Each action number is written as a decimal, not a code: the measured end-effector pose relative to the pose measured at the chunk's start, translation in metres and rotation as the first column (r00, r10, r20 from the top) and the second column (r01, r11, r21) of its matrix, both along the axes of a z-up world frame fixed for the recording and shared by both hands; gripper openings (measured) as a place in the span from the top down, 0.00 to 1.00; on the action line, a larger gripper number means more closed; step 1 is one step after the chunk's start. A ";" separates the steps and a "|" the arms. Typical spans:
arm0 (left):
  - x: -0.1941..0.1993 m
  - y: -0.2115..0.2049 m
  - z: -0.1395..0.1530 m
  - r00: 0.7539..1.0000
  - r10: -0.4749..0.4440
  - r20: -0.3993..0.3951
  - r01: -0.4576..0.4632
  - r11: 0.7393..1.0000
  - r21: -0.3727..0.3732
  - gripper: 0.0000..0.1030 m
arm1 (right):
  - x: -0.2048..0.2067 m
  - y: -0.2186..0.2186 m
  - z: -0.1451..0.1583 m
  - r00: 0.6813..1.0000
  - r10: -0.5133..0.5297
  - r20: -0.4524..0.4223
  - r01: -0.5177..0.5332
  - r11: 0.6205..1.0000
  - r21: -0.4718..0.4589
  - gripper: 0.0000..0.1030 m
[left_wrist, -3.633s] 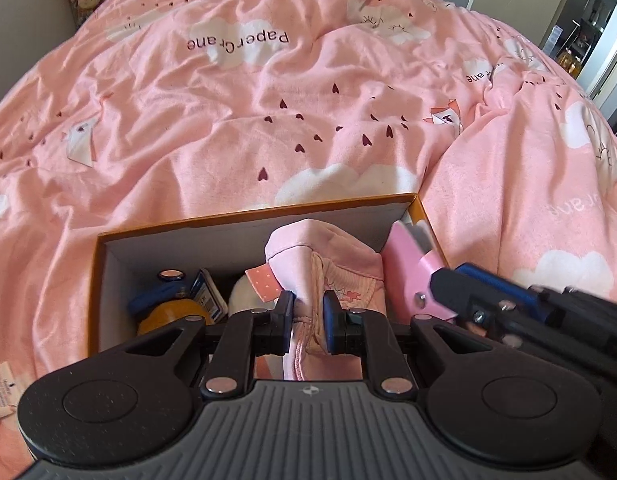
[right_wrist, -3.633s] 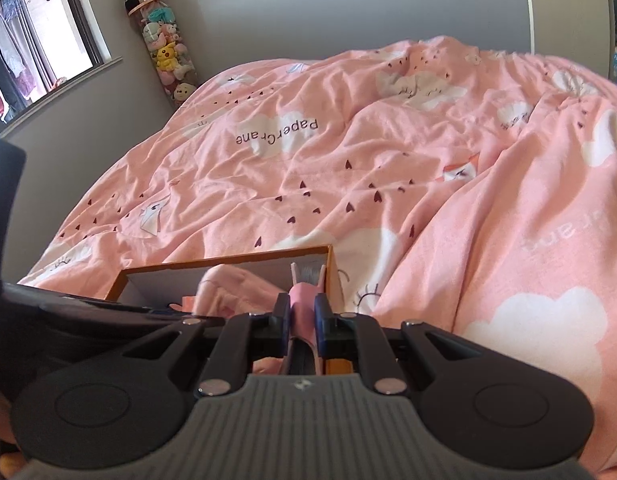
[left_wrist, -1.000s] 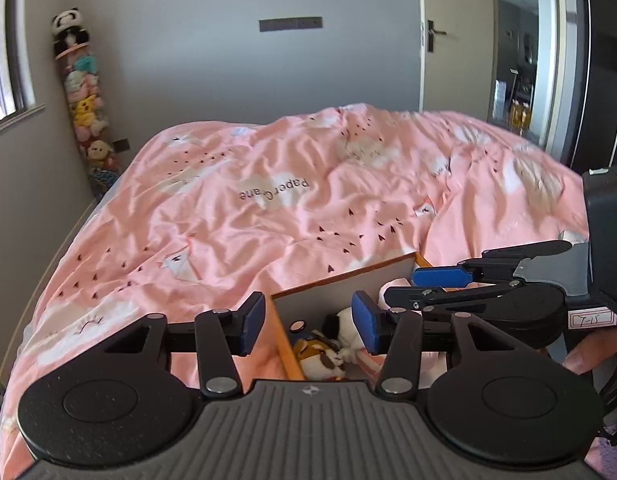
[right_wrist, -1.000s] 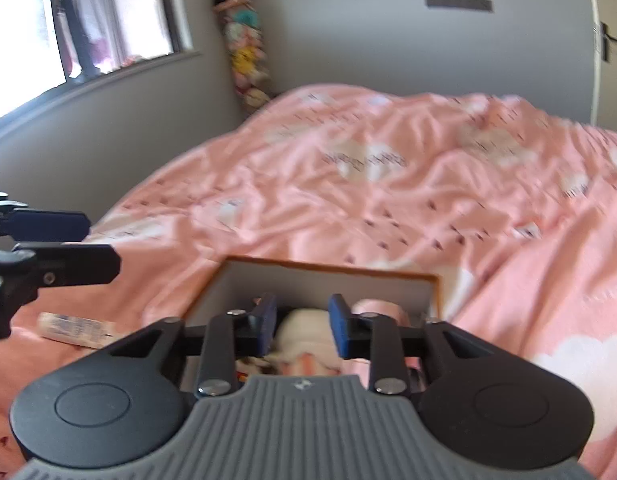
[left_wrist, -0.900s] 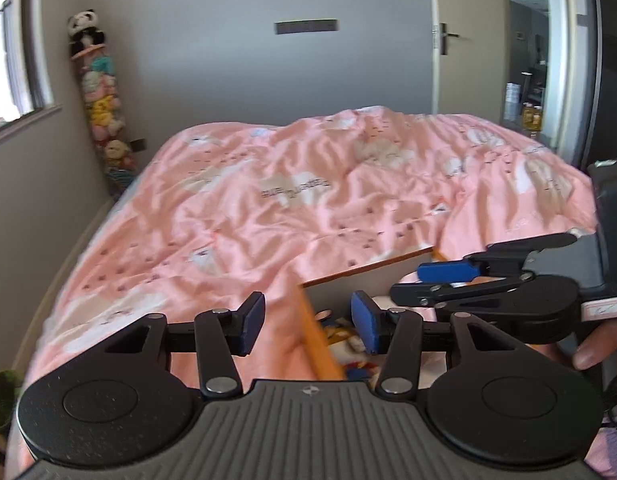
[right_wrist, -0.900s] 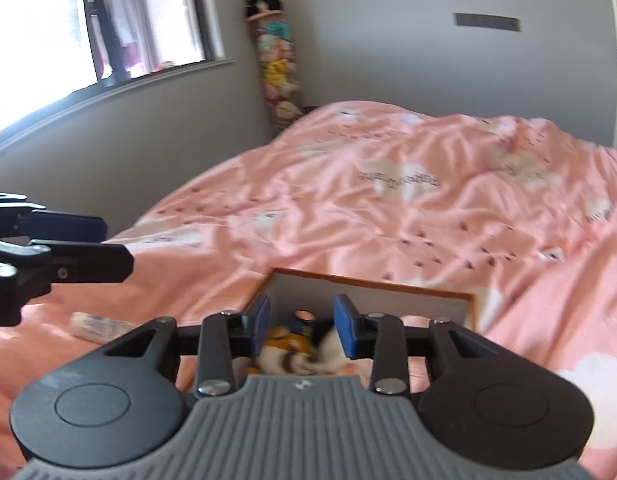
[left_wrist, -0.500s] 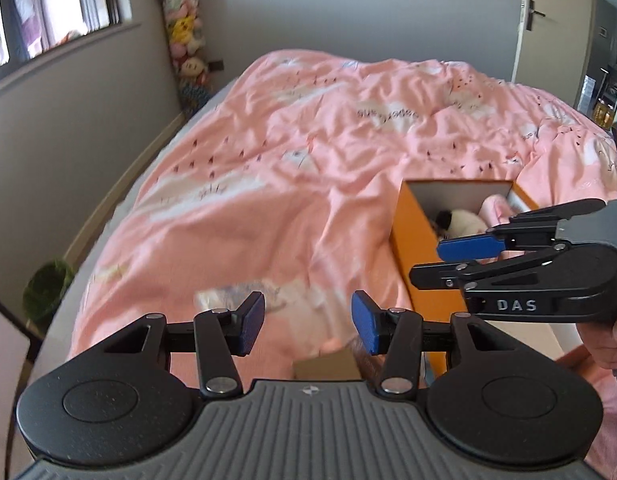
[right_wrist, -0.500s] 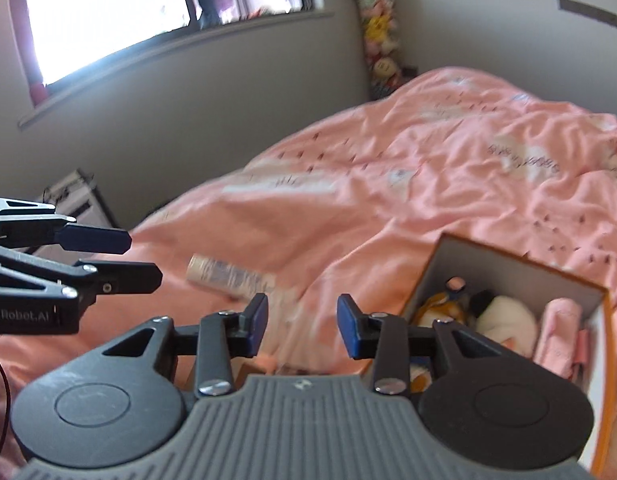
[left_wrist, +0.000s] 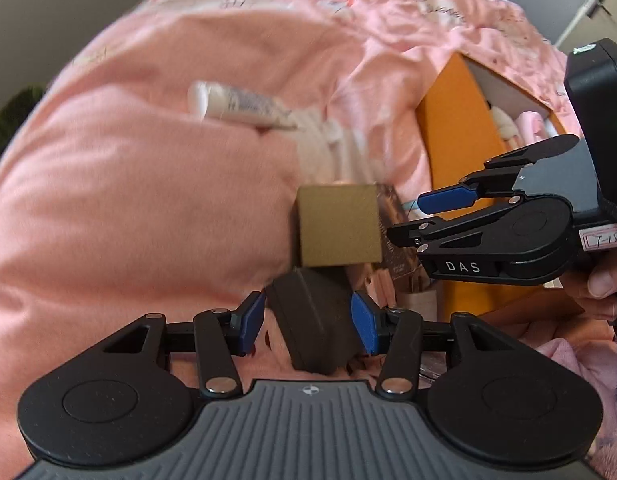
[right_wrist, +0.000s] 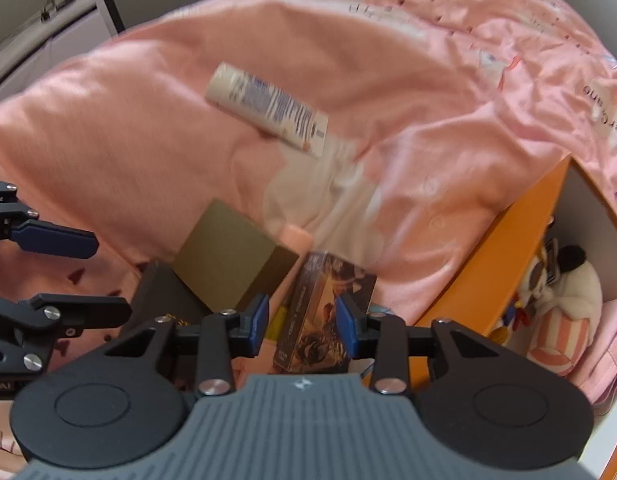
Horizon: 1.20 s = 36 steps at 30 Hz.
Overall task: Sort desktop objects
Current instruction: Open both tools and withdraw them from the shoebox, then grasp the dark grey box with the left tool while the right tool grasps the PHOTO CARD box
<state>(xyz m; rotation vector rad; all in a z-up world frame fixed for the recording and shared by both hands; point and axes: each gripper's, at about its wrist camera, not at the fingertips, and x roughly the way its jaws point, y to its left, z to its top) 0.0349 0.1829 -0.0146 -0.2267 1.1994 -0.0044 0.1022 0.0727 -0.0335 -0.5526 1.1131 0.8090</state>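
Note:
My left gripper (left_wrist: 308,322) points down at the pink duvet, open, with a dark brown box part (left_wrist: 312,332) below and between its fingers; contact cannot be told. Just beyond it lies a gold box (left_wrist: 338,230). My right gripper (right_wrist: 302,322) is open too, hanging over a dark printed carton (right_wrist: 324,312) that lies between its blue pads with gaps on both sides. The gold box (right_wrist: 224,256) and dark part (right_wrist: 160,292) lie left of that carton. A white tube (right_wrist: 268,108) lies farther off on the duvet. The orange box (right_wrist: 500,256) stands to the right.
The orange box holds a plush toy (right_wrist: 564,280) and a pink striped item (right_wrist: 556,344). In the left wrist view the right gripper (left_wrist: 406,220) is close on the right, held by a hand (left_wrist: 600,284). A grey case (right_wrist: 48,24) stands beyond the bed's edge.
Both grippers let go of the pink cloth in the orange box, then swung left and tipped down. They now hang close over the small boxes beside the orange box.

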 end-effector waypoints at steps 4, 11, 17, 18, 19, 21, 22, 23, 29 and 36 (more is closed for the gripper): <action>0.000 0.005 -0.013 0.999 0.030 -0.041 -0.030 0.999 -0.019 0.44 | 0.005 0.012 -0.016 0.999 0.013 -0.039 -0.016 0.998 -0.066 0.61; 0.004 0.006 -0.036 0.994 0.035 -0.099 -0.039 0.999 -0.034 0.39 | 0.015 0.026 -0.032 0.996 -0.018 -0.086 0.006 0.990 -0.141 0.60; 0.007 0.006 -0.051 0.994 0.021 -0.108 -0.028 0.997 -0.067 0.38 | 0.018 0.039 -0.047 0.997 -0.020 -0.068 0.002 0.968 -0.250 0.53; 0.007 0.005 -0.053 0.994 0.015 -0.108 -0.022 0.997 -0.069 0.38 | 0.018 0.040 -0.049 0.998 -0.018 -0.068 0.000 0.966 -0.260 0.53; 0.007 0.005 -0.054 0.994 0.010 -0.108 -0.018 0.997 -0.071 0.38 | 0.018 0.041 -0.050 0.998 -0.017 -0.069 -0.002 0.964 -0.267 0.52; 0.006 0.004 -0.056 0.995 0.010 -0.104 -0.018 0.997 -0.074 0.38 | 0.020 0.041 -0.052 0.997 -0.025 -0.077 0.003 0.962 -0.271 0.51; 0.006 0.004 -0.055 0.995 0.007 -0.101 -0.014 0.997 -0.074 0.39 | 0.021 0.040 -0.052 0.996 -0.032 -0.083 0.009 0.962 -0.271 0.50; 0.005 0.004 -0.055 0.995 0.007 -0.098 -0.014 0.997 -0.074 0.39 | 0.021 0.039 -0.052 0.996 -0.037 -0.086 0.012 0.962 -0.271 0.50; -0.003 0.012 -0.045 0.997 0.034 -0.074 -0.044 0.990 -0.137 0.55 | 0.020 0.033 -0.044 0.995 -0.057 -0.087 0.032 0.965 -0.260 0.58; -0.012 0.010 -0.034 0.998 0.039 -0.049 -0.047 0.984 -0.172 0.62 | 0.021 0.023 -0.029 0.995 -0.070 -0.075 0.049 0.965 -0.257 0.67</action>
